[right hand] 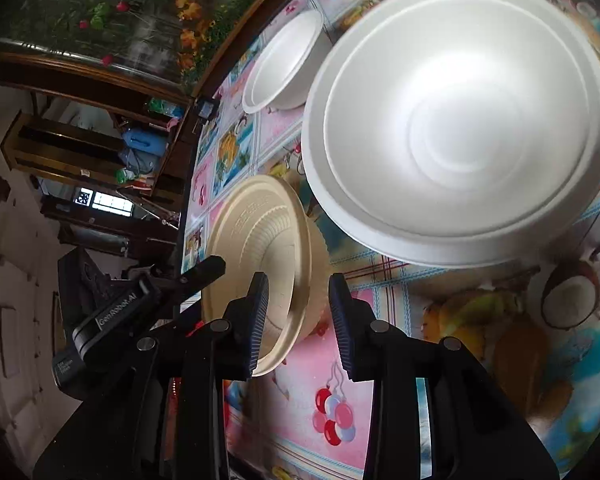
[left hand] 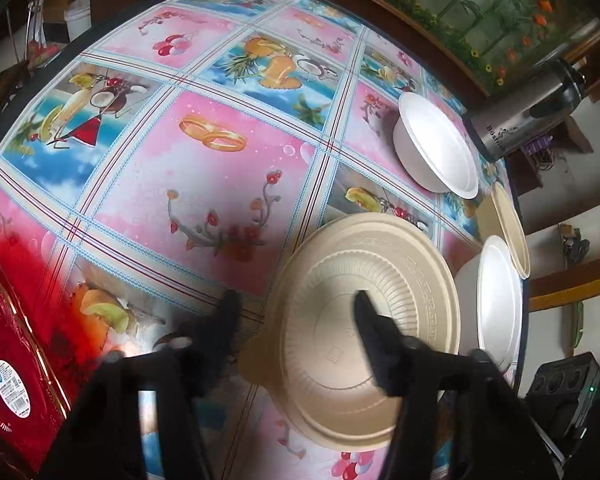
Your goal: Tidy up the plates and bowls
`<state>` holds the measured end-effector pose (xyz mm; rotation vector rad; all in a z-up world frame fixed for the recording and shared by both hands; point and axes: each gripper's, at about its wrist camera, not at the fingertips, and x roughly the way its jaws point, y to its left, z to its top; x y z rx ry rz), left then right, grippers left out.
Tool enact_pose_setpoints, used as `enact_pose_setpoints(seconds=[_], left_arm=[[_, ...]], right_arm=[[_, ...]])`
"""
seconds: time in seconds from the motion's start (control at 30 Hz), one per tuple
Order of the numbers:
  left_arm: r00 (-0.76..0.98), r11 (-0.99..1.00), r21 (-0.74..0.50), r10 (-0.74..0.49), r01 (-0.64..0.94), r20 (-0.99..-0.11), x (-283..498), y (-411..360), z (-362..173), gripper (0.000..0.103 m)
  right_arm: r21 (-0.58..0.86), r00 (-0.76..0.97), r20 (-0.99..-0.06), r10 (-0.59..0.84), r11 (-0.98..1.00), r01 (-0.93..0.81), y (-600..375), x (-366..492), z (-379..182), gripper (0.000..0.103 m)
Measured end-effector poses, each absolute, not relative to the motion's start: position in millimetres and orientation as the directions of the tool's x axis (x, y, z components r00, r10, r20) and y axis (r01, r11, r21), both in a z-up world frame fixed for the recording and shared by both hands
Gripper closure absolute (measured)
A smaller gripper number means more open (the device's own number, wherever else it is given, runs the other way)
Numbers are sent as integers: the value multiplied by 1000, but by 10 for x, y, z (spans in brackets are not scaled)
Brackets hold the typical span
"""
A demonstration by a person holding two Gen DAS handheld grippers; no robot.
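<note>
Two white bowls (left hand: 436, 148) and two beige bowls (left hand: 360, 328) sit on the bench (left hand: 204, 184); the left tool (left hand: 296, 320) gapes wide straddling the nearer beige rim, and the right tool (right hand: 298, 316), at six o'clock, is half-open.

- Your left gripper (right hand: 148, 300), seen from the right wrist, reads "GenRobot.AI".
- Steel flask (left hand: 528, 116): partial "Bosin…" lettering.
- Red box (left hand: 8, 360) sticker: unreadable.

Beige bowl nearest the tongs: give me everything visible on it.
The beige bowl looks like moulded pulp or plastic, round, with a ribbed inner wall, an embossed band along its wide rim and a small tab. It sits upright and empty on the patterned tablecloth. The left tongs straddle its rim, open; the right tongs straddle the opposite rim, open.
</note>
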<state>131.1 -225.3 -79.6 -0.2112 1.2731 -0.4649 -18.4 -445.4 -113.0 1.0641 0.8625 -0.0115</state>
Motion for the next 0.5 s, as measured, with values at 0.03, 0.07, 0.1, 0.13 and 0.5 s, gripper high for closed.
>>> enact_pose_setpoints(seconds=[0.03, 0.07, 0.1, 0.13, 0.5], left_arm=[[220, 889, -401, -447, 221, -867, 1311, -2250, -794, 56], [227, 892, -391, -439, 228, -869, 1310, -2251, -790, 59], [233, 894, -385, -435, 231, -870, 1310, -2248, -787, 60], [236, 895, -382, -433, 231, -870, 1307, -2233, -789, 64], [246, 892, -362, -428, 272, -870, 1276, -2260, -799, 83]], right_arm=[[753, 682, -626, 376, 519, 405, -4454, -176, -1132, 72], [750, 684, -629, 369, 520, 409, -4457, -179, -1137, 72], [749, 686, -630, 364, 517, 414, -4467, -183, -1139, 72], [748, 687, -631, 359, 514, 419, -4471, -183, -1142, 72], [718, 696, -651, 303, 544, 434, -4437, -175, -1083, 92]])
